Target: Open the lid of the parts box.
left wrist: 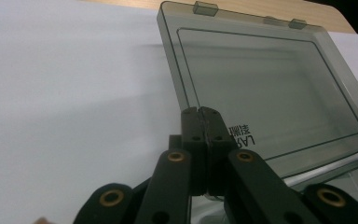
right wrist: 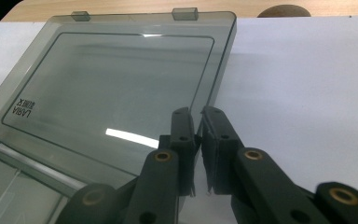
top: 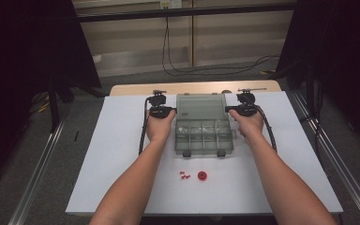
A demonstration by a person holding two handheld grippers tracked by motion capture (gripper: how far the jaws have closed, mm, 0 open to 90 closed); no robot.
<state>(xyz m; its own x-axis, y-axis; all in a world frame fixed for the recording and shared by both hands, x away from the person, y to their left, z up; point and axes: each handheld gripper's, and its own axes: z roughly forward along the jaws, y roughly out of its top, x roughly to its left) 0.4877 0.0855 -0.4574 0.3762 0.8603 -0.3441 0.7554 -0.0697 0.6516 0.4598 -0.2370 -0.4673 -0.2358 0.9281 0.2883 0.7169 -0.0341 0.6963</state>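
Tabletop (top: 122, 154), white, carries a clear grey box (top: 203, 136) in the middle, its lid (left wrist: 261, 88) lying open and flat. Small lid writing is too blurry to read. Left tool (left wrist: 202, 114) pinches the lid's left edge. Right tool (right wrist: 195, 116) has a small gap around the lid's right edge.

One clear plastic organiser box (top: 204, 125) lies open on one white-topped table (top: 122, 140), its single lid (top: 201, 107) folded back. Two latch tabs (top: 186, 153) line its near edge. Two hand-held grippers, left (top: 155, 108) and right (top: 243, 108), flank it. One red wheel (top: 202, 176) sits beside a few tiny red pieces (top: 183, 174), too small to count exactly.
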